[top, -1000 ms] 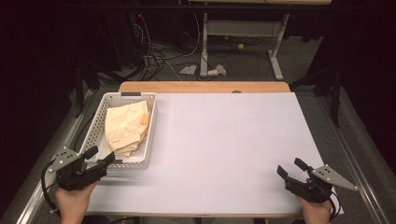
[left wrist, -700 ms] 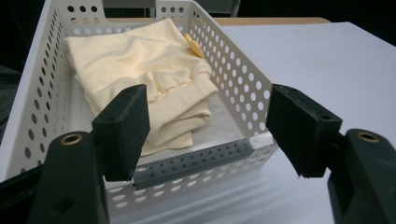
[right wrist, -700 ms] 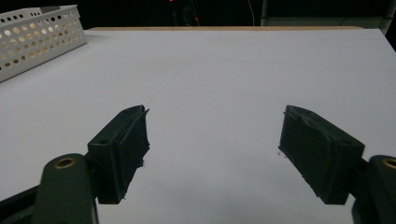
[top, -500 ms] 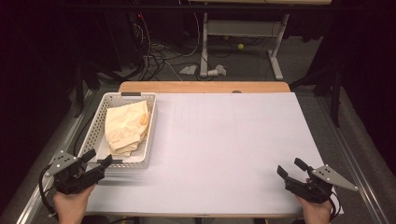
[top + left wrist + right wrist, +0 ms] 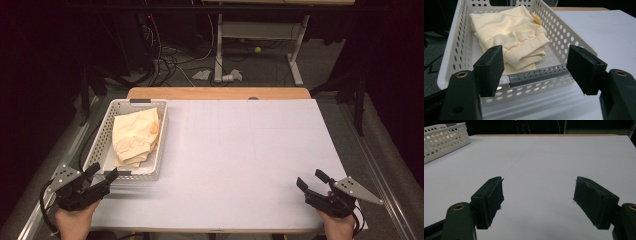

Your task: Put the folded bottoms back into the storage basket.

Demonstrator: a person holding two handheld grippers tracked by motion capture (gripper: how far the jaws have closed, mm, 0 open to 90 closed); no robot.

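- Two grippers sit at the near table edge in the high view: left gripper [image 5: 102,175] beside the perforated white plastic basket [image 5: 102,145], right gripper [image 5: 310,181] well apart on smooth white tabletop [image 5: 240,150].
- Left gripper view: jaws wide, empty, facing the folded cream knit garment [image 5: 511,35] inside the basket [image 5: 564,32].
- Right gripper view: jaws wide over the bare tabletop [image 5: 544,160].

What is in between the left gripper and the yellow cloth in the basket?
Just the near wall of the white basket. In the left gripper view, the left gripper has open jaws, and the folded cloth lies behind that wall.

My left gripper [image 5: 102,175] sits low at the near-left corner, jaws spread wide, nothing between them. My right gripper [image 5: 311,181] rests near-right, jaws wide apart, empty. Both hands grip from below.
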